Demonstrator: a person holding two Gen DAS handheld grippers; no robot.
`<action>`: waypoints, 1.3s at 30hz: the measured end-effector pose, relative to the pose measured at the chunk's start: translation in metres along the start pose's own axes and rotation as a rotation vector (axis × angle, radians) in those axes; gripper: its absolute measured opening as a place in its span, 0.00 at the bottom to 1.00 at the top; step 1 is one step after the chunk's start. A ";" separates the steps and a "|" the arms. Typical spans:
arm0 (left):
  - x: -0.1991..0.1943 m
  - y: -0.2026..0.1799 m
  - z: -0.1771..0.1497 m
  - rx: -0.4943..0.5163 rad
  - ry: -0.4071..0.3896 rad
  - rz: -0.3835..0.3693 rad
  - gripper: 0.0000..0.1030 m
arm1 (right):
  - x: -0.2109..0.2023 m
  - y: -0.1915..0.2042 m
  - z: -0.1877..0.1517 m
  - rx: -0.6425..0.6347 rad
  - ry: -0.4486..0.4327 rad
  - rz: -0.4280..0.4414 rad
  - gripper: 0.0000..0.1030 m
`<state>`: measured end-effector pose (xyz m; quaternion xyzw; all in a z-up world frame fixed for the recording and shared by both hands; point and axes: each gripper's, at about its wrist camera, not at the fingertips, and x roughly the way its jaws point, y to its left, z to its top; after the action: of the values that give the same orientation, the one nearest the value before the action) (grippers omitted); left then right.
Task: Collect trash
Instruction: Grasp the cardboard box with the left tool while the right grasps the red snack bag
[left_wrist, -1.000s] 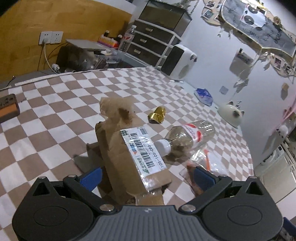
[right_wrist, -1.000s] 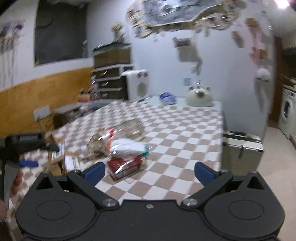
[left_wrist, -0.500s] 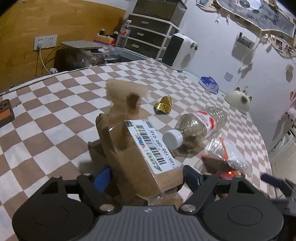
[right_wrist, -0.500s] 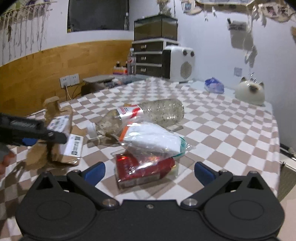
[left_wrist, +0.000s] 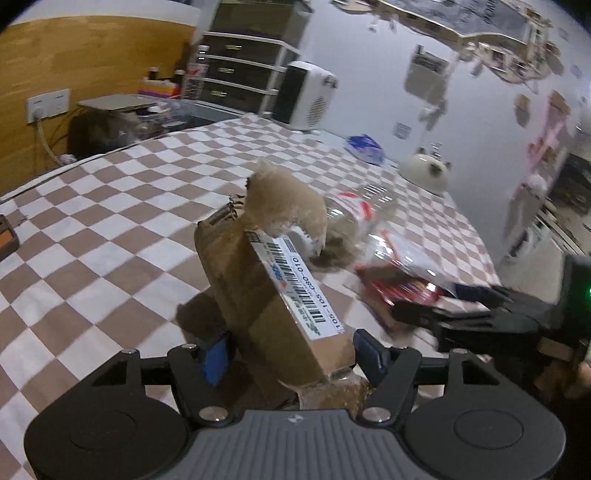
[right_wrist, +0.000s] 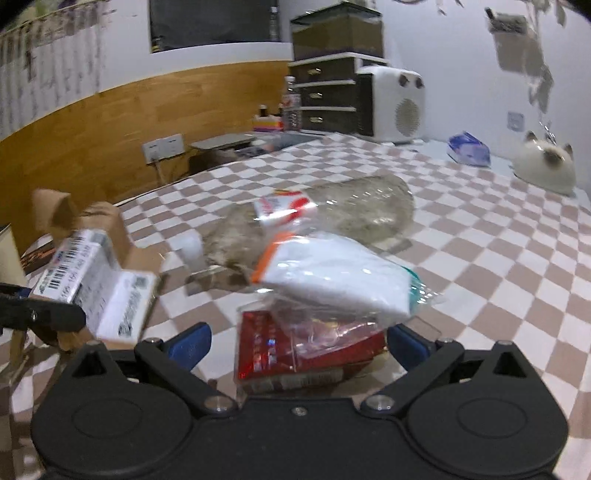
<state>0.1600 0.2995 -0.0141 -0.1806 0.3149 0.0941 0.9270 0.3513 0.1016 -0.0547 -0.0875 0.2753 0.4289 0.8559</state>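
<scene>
My left gripper is shut on a torn brown cardboard package with a barcode label, lifted and tilted above the checkered table. It also shows in the right wrist view. My right gripper is open around a clear plastic bag with a red packet and white contents, which lies on the table between its fingers. An empty clear plastic bottle lies on its side just behind the bag; it shows in the left wrist view, partly hidden by the package.
The checkered tablecloth covers the table. A white cat-shaped object, a blue packet and a white heater stand at the far edge. Dark drawers stand behind. My right gripper shows in the left wrist view.
My left gripper has closed on the cardboard package and lifted it. My right gripper has moved forward so the plastic bag now lies between its fingers.
</scene>
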 end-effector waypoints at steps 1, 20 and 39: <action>-0.003 -0.003 -0.003 0.013 0.005 -0.018 0.67 | -0.001 0.004 0.000 -0.013 0.004 0.003 0.99; -0.036 0.005 -0.031 -0.040 0.051 -0.175 0.84 | -0.093 0.034 -0.046 -0.006 0.052 -0.094 0.84; -0.009 0.034 -0.018 -0.191 0.116 -0.136 0.80 | -0.145 0.062 -0.088 -0.033 0.103 -0.063 1.00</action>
<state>0.1335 0.3230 -0.0314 -0.2941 0.3446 0.0502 0.8901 0.1983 0.0069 -0.0433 -0.1322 0.3089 0.4012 0.8522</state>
